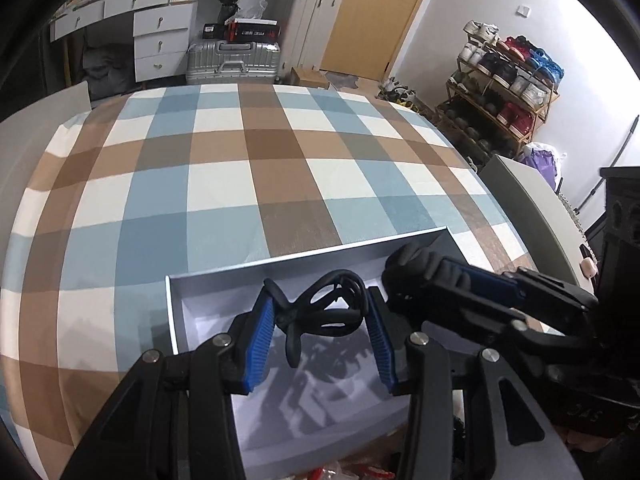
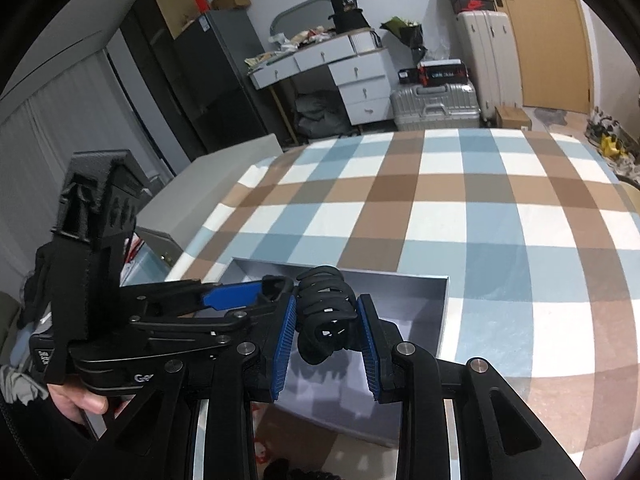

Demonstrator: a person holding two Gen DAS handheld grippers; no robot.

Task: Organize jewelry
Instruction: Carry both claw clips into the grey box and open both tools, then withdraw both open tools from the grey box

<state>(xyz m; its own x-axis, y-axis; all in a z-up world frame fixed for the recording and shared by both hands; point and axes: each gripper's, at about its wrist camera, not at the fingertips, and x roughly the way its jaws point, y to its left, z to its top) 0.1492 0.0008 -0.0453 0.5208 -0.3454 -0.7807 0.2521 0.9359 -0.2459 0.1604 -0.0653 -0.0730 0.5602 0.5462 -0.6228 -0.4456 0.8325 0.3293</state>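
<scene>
A black hair claw clip (image 1: pixel 324 308) (image 2: pixel 326 312) hangs over an open white box (image 1: pixel 280 261) (image 2: pixel 400 277) that lies on the checked cloth (image 1: pixel 224 184). My left gripper (image 1: pixel 320 294) has its blue pads pressed on the clip's two sides. My right gripper (image 2: pixel 326 301) is shut on the same clip, its ribbed teeth showing between the pads. In the left wrist view the right gripper (image 1: pixel 400 268) comes in from the right and meets the clip. In the right wrist view the left gripper (image 2: pixel 276 285) comes in from the left. The box floor under the clip shows only shadows.
The checked cloth (image 2: pixel 480 220) stretches far beyond the box. A white desk with drawers (image 1: pixel 160 36), suitcases (image 1: pixel 232 60) and a shoe rack (image 1: pixel 504 92) stand behind. A hand (image 2: pixel 80 404) holds the left gripper. Red-and-white clutter (image 1: pixel 360 472) lies at the near edge.
</scene>
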